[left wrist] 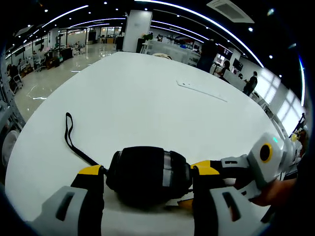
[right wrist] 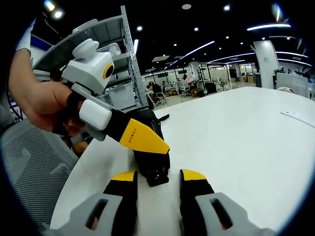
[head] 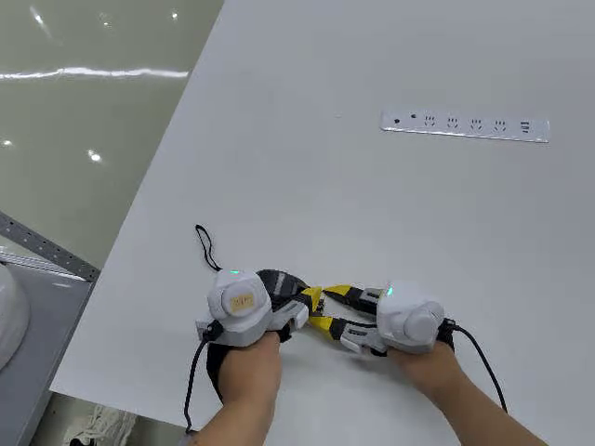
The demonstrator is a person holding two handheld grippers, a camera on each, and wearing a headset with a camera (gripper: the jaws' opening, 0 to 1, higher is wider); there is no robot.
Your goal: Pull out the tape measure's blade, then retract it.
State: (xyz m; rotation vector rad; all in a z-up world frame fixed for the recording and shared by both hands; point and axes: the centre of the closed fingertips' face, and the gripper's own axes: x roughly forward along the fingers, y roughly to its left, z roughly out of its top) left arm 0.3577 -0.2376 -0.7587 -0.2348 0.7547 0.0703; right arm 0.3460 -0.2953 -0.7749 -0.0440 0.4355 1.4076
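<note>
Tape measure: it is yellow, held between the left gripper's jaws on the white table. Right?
No: the left gripper view shows the tape measure is black, not yellow. It is held between the jaws of the left gripper on the white table.

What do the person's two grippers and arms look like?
The left gripper and right gripper match: white-grey bodies, black tongs with yellow tips, a small green light, and a black cable at the rear. The forearms are bare, without sleeves.

I see bright, even overhead light | glare streaks on floor (head: 93, 72) | worktop (head: 372, 214) shadows faint | fisheye edges bend
</note>
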